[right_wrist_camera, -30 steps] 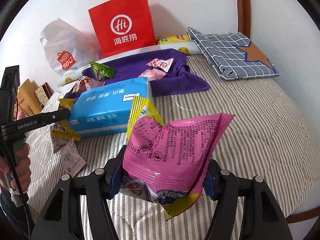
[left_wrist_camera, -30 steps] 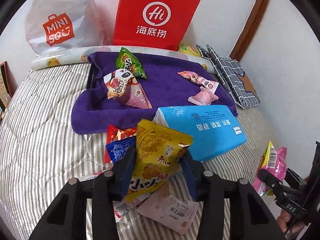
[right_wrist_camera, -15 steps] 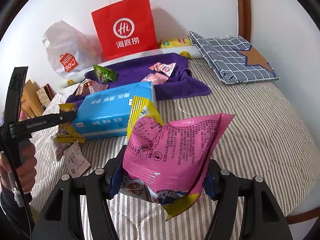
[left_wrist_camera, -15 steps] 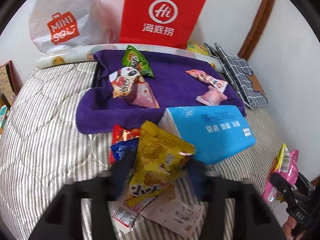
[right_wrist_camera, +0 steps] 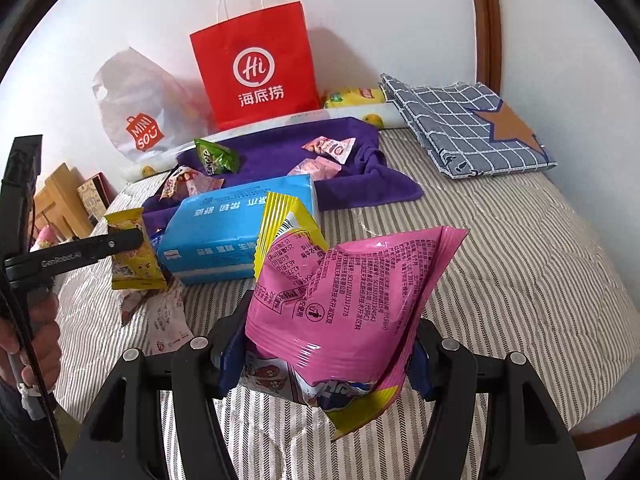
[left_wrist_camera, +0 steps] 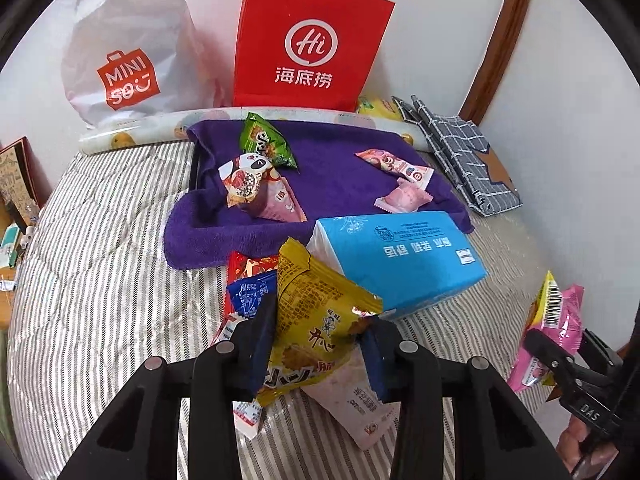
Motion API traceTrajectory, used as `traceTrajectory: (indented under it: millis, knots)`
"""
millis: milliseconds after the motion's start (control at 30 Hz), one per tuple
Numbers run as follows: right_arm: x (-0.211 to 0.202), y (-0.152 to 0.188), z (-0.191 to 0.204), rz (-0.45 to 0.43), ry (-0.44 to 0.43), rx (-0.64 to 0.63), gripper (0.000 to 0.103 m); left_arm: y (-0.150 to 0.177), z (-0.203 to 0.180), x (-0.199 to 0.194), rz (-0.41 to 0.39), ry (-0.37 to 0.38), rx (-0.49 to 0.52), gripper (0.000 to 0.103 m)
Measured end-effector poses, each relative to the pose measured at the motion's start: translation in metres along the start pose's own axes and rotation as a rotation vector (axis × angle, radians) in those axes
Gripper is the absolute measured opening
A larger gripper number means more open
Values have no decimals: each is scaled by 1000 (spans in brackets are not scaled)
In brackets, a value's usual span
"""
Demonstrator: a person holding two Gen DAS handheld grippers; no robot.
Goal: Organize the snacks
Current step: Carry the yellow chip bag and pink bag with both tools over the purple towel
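My left gripper (left_wrist_camera: 320, 320) has a yellow snack packet (left_wrist_camera: 308, 288) between its pads, and its jaws are closing on it. In the right wrist view the same packet (right_wrist_camera: 134, 264) hangs from that gripper (right_wrist_camera: 128, 240), just above the bed. My right gripper (right_wrist_camera: 326, 354) is shut on a pink snack bag (right_wrist_camera: 352, 288) with yellow trim, held above the quilt. Red and blue packets (left_wrist_camera: 250, 276) and a pale pink packet (left_wrist_camera: 356, 400) lie under the left gripper. A purple towel (left_wrist_camera: 340, 152) holds a green packet (left_wrist_camera: 264, 146) and pink candies (left_wrist_camera: 404, 198).
A blue tissue pack (left_wrist_camera: 400, 260) lies between the towel and both grippers. A red paper bag (left_wrist_camera: 308, 48) and a white plastic bag (left_wrist_camera: 128, 60) stand against the wall. A checked cloth (left_wrist_camera: 460, 152) lies at the right. The striped quilt (left_wrist_camera: 100, 280) covers the bed.
The left gripper has squeezed tighter on the yellow packet and risen a little with it. The right gripper and its pink bag have stayed put.
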State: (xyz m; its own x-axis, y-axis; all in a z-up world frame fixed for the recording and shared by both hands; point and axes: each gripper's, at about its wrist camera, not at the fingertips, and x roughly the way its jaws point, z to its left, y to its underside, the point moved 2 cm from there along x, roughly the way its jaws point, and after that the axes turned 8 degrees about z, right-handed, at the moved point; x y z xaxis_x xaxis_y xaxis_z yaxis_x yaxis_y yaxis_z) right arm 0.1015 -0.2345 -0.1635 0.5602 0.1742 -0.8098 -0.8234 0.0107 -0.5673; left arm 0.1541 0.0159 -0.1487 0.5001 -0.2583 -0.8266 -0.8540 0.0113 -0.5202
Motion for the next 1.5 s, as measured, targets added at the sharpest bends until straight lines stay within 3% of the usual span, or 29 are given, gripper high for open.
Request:
traceTrajectory:
  millis: [800,1500]
  knots:
    - [-39,6,4,-53,14,-12,64,21,-25,-41,-56,22,9,37]
    - [-47,-19,14,-91,24,-45,64,13,-26,-52,-79,45,-13,37]
